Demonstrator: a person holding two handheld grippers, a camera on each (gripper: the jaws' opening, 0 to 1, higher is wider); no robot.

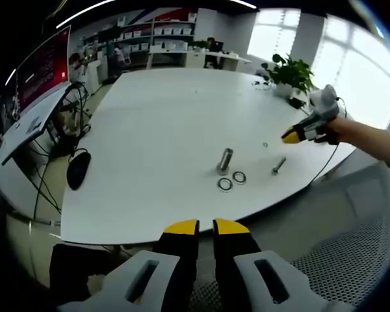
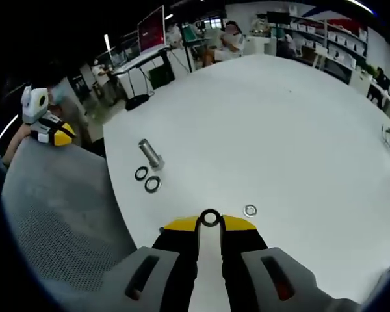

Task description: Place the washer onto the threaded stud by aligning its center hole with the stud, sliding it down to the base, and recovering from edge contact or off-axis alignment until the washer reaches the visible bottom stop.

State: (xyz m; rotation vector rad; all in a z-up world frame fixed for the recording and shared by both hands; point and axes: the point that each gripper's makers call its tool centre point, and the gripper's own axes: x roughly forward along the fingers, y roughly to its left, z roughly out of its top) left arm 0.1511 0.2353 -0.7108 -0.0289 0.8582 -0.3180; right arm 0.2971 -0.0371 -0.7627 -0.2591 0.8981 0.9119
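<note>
— Right gripper view: the right hand-held gripper point(image 2: 210, 223) pinches a washer point(image 2: 210, 218) by its rim at the very tips — hole left free for the threaded stud point(image 2: 149, 153), I judge.

— And the stud?

— Upright on the counter point(image 2: 279, 123), two spare washers point(image 2: 147, 179) beside its base. The left hand-held gripper point(image 1: 206, 226) hangs back off the counter edge, jaws nearly together, empty.
</note>
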